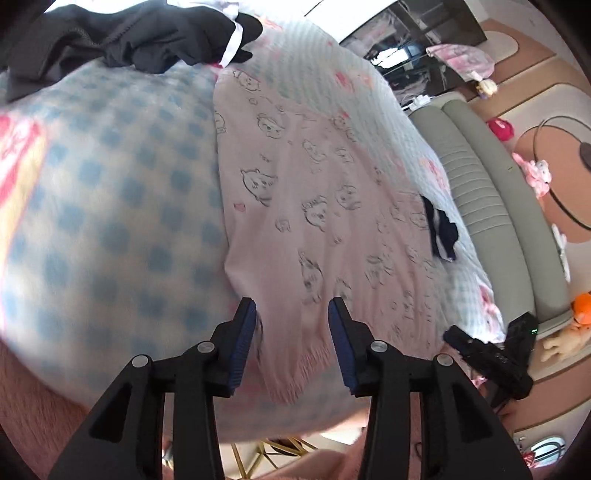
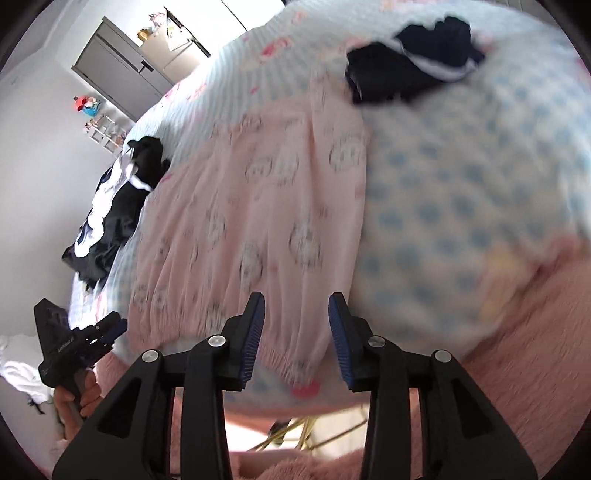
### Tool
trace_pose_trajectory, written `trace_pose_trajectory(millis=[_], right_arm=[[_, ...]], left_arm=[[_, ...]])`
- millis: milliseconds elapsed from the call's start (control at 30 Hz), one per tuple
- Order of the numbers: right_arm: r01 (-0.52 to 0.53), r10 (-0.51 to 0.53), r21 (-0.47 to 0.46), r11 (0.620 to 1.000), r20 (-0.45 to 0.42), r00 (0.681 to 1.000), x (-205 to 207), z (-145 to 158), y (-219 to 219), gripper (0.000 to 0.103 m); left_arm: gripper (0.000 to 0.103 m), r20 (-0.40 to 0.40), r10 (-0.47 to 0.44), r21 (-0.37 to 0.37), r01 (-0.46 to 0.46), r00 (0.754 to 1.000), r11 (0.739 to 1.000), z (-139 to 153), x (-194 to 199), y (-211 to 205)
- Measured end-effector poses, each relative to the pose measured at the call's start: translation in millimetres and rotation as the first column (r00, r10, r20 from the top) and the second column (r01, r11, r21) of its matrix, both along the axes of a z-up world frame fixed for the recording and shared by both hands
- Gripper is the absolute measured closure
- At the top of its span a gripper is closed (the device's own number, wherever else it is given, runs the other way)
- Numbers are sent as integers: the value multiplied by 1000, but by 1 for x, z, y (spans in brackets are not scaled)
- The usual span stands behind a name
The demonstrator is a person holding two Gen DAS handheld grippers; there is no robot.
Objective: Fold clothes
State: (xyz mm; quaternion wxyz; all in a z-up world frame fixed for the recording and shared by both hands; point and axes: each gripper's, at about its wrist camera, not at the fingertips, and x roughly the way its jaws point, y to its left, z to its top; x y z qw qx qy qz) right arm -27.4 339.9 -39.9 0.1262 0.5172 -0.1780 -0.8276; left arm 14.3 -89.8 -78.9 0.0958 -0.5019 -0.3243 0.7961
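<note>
Pink knit cloth printed with grey bear faces, the pink garment (image 1: pixel 314 206), lies spread flat on the bed (image 1: pixel 110 206), which wears a cover of blue checks and pink motifs. Its ribbed hem hangs at the near edge of the bed, right in front of both tools.

Two grippers are in play. The left gripper (image 1: pixel 291 325) stands with its jaws apart, blue pads facing each other over the hem near the garment's left side edge, nothing between them. The right gripper (image 2: pixel 296 317) is likewise spread wide and empty, poised over the gathered hem; whether its fingertips actually touch the cloth I cannot tell, since that view is blurred. Each tool shows up small in the other's camera: the right one at the bed's near right corner in the left wrist view, the left one held by a hand (image 2: pixel 79 400) at the lower left of the right wrist view.

Two dark items also lie on the bed. One large black and white garment (image 1: pixel 122 33) is heaped toward the far left corner, apart from the pink piece. One small dark navy piece with white trim (image 1: pixel 441 232) sits at the pink garment's right edge, near the grey padded headboard (image 1: pixel 491 206).

No baskets or boxes hold any clothing. Against the wall a grey cabinet (image 2: pixel 118 66) stands with its doors closed.
</note>
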Motion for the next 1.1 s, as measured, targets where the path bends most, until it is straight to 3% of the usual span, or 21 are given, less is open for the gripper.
trace_pose_trajectory(millis=[100, 200, 300, 400, 533, 767, 1000, 1067, 1100], right_arm=[[-82, 82, -40, 996, -19, 996, -1, 11, -19, 65], [-174, 172, -59, 983, -37, 984, 0, 17, -41, 63], [-209, 208, -47, 977, -22, 978, -4, 14, -56, 63], [-211, 211, -46, 976, -16, 977, -18, 11, -68, 63], [-210, 210, -13, 978, -30, 977, -44, 10, -90, 63], [-223, 224, 44, 974, -33, 974, -99, 2, -127, 62], [-210, 215, 99, 973, -52, 975, -194, -2, -151, 62], [-191, 195, 153, 970, -9, 981, -214, -20, -158, 62], [-189, 189, 140, 972, 13, 982, -219, -29, -159, 62]], left_arm=[[60, 40, -38, 61, 35, 998, 997, 5, 2, 3], [52, -11, -32, -30, 32, 999, 999, 22, 16, 4], [51, 46, -14, -81, 18, 999, 997, 20, 21, -4], [51, 30, -13, -120, 17, 999, 993, 20, 10, -17], [51, -7, 7, -213, -8, 1000, 977, 20, -30, -35], [51, 0, 104, -187, -102, 995, 977, 3, -137, -65], [38, 3, 92, -197, -90, 996, 976, -24, -213, -78], [48, -8, 71, -215, -71, 997, 974, -34, -222, -70], [74, -25, 60, -245, -65, 998, 967, -36, -223, -66]])
